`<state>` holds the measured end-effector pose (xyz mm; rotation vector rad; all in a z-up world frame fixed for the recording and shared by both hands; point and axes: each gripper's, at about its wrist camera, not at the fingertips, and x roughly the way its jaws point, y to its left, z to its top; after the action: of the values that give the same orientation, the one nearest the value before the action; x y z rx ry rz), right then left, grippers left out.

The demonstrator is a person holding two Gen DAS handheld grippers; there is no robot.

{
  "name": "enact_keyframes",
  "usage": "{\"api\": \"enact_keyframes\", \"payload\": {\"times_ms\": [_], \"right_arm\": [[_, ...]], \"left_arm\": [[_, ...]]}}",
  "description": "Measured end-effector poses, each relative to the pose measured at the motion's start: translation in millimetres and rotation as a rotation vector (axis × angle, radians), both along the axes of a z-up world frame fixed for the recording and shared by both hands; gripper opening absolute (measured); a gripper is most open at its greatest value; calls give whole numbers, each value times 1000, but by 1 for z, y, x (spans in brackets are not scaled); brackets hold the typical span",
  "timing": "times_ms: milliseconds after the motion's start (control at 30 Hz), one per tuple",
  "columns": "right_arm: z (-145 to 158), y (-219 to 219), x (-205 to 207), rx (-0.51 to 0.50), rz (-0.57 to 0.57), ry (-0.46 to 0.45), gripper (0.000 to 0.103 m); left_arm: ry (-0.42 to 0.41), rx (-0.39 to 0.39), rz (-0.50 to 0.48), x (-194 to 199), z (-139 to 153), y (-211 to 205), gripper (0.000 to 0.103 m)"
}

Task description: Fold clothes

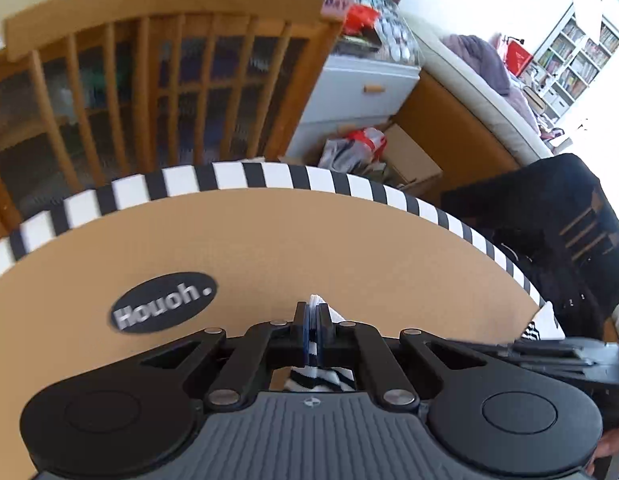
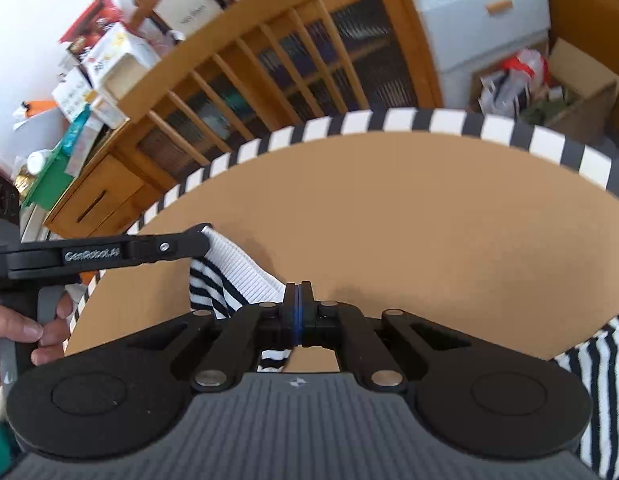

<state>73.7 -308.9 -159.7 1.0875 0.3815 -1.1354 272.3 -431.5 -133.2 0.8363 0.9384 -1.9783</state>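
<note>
Both grippers, left gripper (image 1: 312, 320) and right gripper (image 2: 297, 304), pinch the striped garment (image 2: 245, 276) at six o'clock; uneven pulling could slip its ribbed edge free.

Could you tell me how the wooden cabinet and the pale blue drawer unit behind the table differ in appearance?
The wooden cabinet is orange-brown with slatted glass doors; the pale blue drawer unit has solid fronts. The cabinet stands taller, and boxes are stacked beside it; the drawer unit is lower. Both stand beyond the table.
</note>
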Motion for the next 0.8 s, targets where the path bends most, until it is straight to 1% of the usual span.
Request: {"api": "enact_keyframes", "payload": {"times_ms": [33,67,100,167,200,267,367,433,467,500,600,633,700,800], "right_arm": [[2,0,1,11,3,-2,0],[3,0,2,24,2,-5,3],[1,-1,1,53,-29,-19,6],[-11,-8,-3,120,-92,-88,25],[-16,-13,-3,141,-88,-100,27],[-23,-21,0,177,-77,-117,28],[-15,-26,25,103,35,38,27],[-19,-31,35,111,69,60,26],[-21,-33,40,114,85,73,12],[-22,-35,43,113,94,102,4],[-20,-34,42,96,110,103,3],[-18,-32,36,86,100,82,3],[-14,-29,26,65,82,40,3],[1,-20,17,9,111,13,3]], "left_arm": [[-4,-3,1,3,5,6,3],[-11,-4,5,5,9,11,4],[-19,0,8,5,8,13,4],[-34,7,15,5,6,17,4],[-42,11,18,5,5,18,4],[-58,19,24,6,2,22,4],[-81,31,34,6,-1,28,4],[-96,39,34,6,-4,29,4],[-101,41,33,6,-6,29,4],[-103,43,38,6,-8,27,4],[-101,37,57,7,-12,24,4],[-98,32,65,8,-12,24,4],[-68,14,91,9,-10,23,4],[-19,-15,122,17,5,32,4]]}}
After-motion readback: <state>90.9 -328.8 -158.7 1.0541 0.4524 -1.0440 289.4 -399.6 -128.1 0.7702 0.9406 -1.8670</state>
